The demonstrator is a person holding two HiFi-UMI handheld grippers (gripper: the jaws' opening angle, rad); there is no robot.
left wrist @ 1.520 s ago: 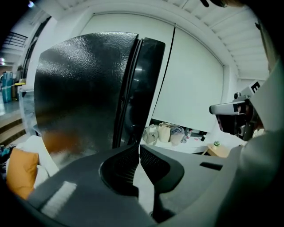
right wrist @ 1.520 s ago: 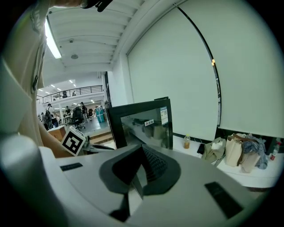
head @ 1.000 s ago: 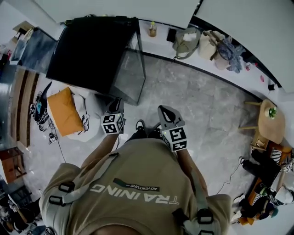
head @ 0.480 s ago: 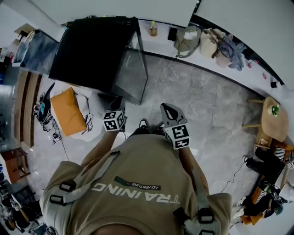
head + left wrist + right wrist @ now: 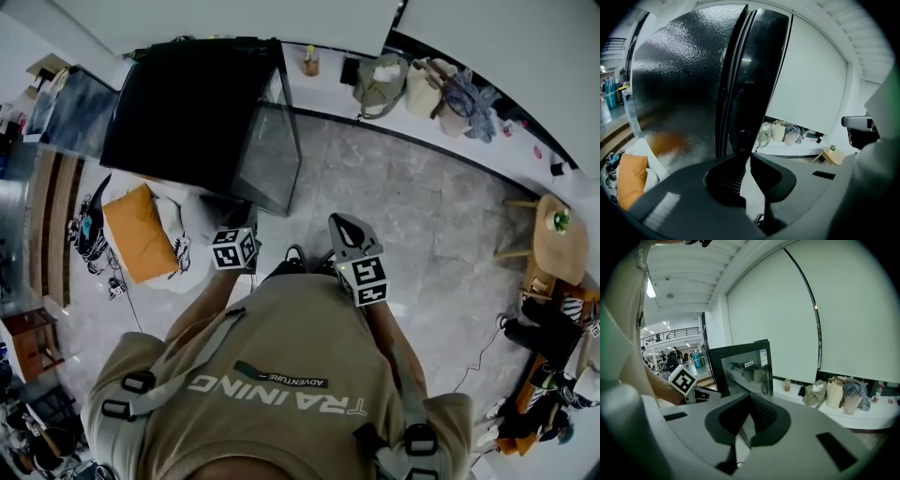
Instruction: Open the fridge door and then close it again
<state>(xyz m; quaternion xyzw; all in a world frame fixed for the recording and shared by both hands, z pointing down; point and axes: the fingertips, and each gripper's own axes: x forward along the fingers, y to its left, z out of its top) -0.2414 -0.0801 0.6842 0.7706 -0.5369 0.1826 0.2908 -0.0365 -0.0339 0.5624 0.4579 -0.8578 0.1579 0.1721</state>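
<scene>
Over the last second very little has shifted: the person has edged a shade nearer the fridge [image 5: 187,103], and both tongs have drifted up with them, no more than that. So I'd say this is the tail of the approach and the opening hasn't started. The glass door [image 5: 267,155] looks flush with the cabinet and nothing is touching it. The left gripper [image 5: 746,157] has its jaws clenched tip to tip with nothing between them, and the right gripper [image 5: 750,397] is pressed together the same way, also empty. From where I stand, the fridge rises at about 11 o'clock of the pair. Its near corner is close to the left tongs, at their 12 o'clock but clear of them, while the right tongs hang further off, with the door at their 10 o'clock. An orange cushion [image 5: 136,230] lies on the floor at roughly 9 o'clock of the left tongs. I'd guess the left one is better placed to reach the door edge
</scene>
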